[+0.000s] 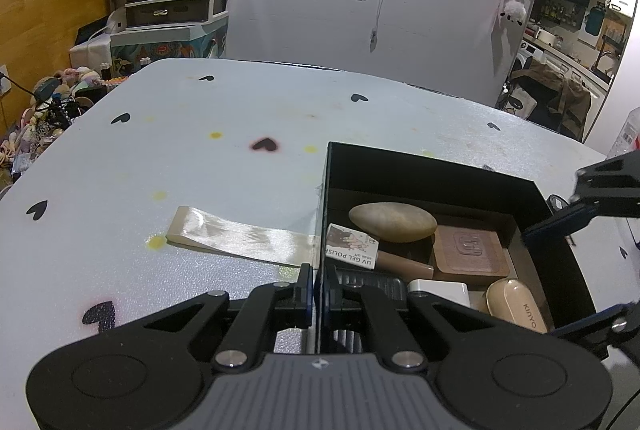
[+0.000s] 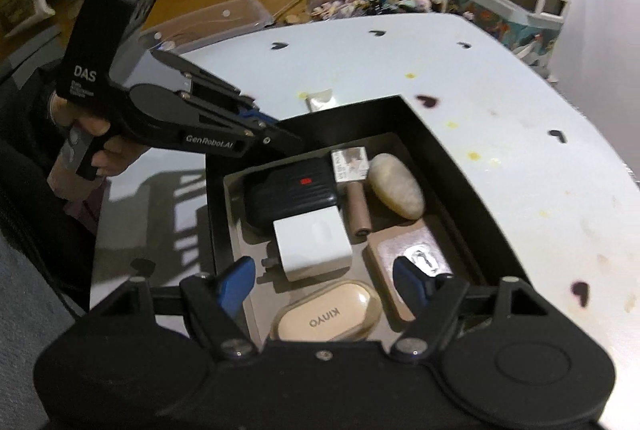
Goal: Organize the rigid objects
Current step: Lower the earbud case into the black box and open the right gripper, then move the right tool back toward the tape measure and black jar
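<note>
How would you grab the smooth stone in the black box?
Probably from straight above, closing the fingers across the narrow middle of the stone. It lies flat on its long side, and the box wall and the polish bottle stand close beside it, so a sideways approach looks blocked.

In the left wrist view, the left tool (image 1: 318, 294) covered the near end of the black box (image 1: 440, 166) wall and most of the dark ribbed case (image 1: 368, 280). The right tool (image 1: 592, 214) was cut off by the right edge. In the right wrist view, the right tool (image 2: 324, 280) fingers (image 2: 412, 280) hid part of the wooden block (image 2: 400, 242) (its emblem was illegible). Small print on the polish label (image 2: 352, 162) was too blurred to read.
</note>
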Available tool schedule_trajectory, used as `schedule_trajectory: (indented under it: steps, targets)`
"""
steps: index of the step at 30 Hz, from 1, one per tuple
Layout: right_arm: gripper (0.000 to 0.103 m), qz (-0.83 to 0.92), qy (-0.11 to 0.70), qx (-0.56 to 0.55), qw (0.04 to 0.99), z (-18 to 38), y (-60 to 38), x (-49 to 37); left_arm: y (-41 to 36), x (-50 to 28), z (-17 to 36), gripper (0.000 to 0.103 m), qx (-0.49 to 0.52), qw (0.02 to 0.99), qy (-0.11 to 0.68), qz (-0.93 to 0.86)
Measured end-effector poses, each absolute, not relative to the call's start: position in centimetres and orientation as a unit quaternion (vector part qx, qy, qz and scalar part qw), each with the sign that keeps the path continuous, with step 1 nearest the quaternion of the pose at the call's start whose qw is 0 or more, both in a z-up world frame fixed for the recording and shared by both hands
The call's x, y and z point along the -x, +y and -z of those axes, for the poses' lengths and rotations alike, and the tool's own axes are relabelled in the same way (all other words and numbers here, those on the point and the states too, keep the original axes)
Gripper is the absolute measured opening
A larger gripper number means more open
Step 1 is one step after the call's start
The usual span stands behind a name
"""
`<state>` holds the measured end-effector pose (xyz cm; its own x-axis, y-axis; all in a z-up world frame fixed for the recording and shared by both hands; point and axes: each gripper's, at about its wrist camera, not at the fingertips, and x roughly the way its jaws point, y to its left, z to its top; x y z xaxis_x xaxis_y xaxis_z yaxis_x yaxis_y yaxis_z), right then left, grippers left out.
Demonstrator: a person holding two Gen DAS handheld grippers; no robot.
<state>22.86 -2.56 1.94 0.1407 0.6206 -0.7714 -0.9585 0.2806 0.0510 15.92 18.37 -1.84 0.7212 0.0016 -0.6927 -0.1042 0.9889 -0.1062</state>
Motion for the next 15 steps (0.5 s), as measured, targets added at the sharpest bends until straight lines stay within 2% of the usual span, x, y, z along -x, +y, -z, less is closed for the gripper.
schedule_trajectory:
  steps: [7, 13, 15]
  targets:
    - [0.083, -0.509, 0.334, 0.204, 0.767, -3.1, -4.7, -21.1, 18.4, -15.9, 1.9, 0.004, 0.069, 0.925, 0.372, -0.029]
    - [0.093, -0.436, 0.323, 0.166, 0.824, -3.3, -6.6, -19.8, 18.5, -15.9, 1.8, 0.004, 0.071, 0.925, 0.372, -0.029]
    - [0.100, -0.413, 0.318, 0.152, 0.840, -3.2, -7.3, -19.5, 18.5, -15.9, 1.8, 0.004, 0.070, 0.925, 0.372, -0.029]
